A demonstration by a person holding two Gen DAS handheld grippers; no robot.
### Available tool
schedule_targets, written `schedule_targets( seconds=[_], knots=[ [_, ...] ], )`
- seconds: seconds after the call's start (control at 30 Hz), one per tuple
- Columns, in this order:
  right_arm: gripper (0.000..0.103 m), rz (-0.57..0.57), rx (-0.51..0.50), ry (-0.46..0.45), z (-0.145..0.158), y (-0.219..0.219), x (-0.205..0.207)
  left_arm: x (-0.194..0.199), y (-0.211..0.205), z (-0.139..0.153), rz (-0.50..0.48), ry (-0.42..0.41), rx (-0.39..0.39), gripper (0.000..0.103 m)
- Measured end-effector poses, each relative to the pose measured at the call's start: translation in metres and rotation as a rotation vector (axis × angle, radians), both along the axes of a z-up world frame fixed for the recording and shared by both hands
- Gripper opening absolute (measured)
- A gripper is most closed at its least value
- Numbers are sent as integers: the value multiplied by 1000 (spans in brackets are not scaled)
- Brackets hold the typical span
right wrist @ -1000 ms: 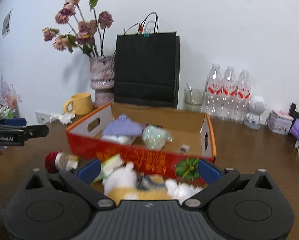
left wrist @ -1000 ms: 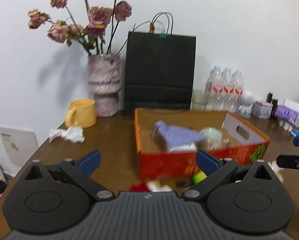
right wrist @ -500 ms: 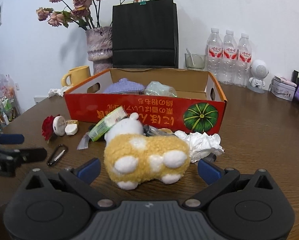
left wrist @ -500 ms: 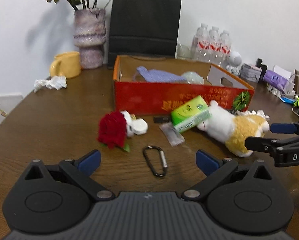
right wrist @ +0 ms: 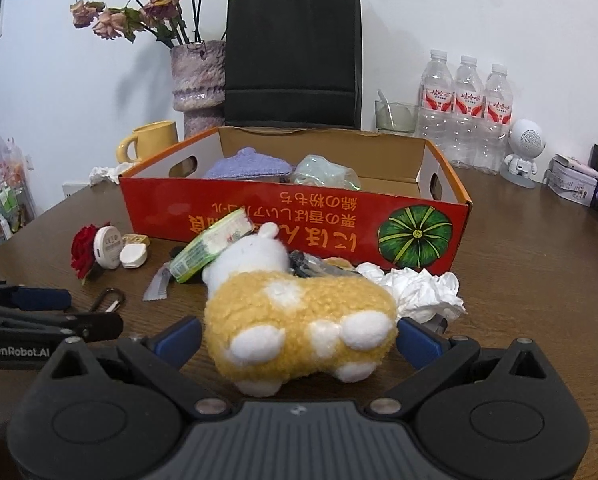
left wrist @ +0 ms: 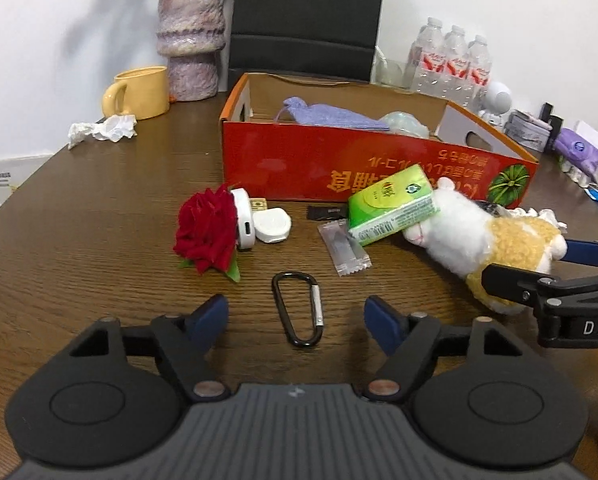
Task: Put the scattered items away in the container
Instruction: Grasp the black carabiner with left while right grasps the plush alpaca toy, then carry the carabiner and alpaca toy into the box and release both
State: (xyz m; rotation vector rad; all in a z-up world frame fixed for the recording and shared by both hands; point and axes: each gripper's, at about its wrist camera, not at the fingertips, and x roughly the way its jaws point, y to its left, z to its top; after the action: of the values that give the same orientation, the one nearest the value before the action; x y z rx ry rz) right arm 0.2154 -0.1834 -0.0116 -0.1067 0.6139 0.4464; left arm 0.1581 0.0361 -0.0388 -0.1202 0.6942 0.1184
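Note:
An orange cardboard box (left wrist: 299, 168) (right wrist: 259, 212) holds a purple pouch (left wrist: 331, 114) and a clear bag. In front of it lie a red rose (left wrist: 207, 232), a white round case (left wrist: 273, 226), a black carabiner (left wrist: 299, 308), a foil sachet (left wrist: 345, 246), a green tissue pack (left wrist: 391, 202) and a yellow-and-white plush (left wrist: 483, 240) (right wrist: 299, 316). My left gripper (left wrist: 297, 314) is open with the carabiner lying between its fingertips. My right gripper (right wrist: 299, 336) is open with its fingers on either side of the plush's rear; contact is not clear.
Behind the box stand a black paper bag (right wrist: 293, 56), a vase of dried flowers (right wrist: 199, 80), a yellow mug (left wrist: 139, 92), water bottles (right wrist: 467, 112) and a small white robot figure (right wrist: 525, 152). Crumpled tissue lies by the mug (left wrist: 103, 130) and beside the plush (right wrist: 419, 288).
Both grippers have tilted down and moved closer to the table. The left now straddles the carabiner and its fingers have narrowed; the right has moved in around the plush.

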Motion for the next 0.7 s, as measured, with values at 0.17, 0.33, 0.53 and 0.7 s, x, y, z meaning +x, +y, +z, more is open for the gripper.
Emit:
schedule_targets(
  seconds=[0.17, 0.33, 0.53, 0.7],
  knots=[
    [103, -5, 10, 10, -2, -1, 2, 1, -2, 1, 17, -5, 11, 56],
    [103, -11, 1, 1, -2, 0, 1, -1, -5, 1, 17, -14, 34, 24],
    [96, -7, 2, 15, -3, 0, 2, -3, -10, 0, -7, -23, 67, 24],
    [92, 5, 40, 17, -2, -7, -1, -5, -12, -1, -14, -29, 75, 24]
  ],
)
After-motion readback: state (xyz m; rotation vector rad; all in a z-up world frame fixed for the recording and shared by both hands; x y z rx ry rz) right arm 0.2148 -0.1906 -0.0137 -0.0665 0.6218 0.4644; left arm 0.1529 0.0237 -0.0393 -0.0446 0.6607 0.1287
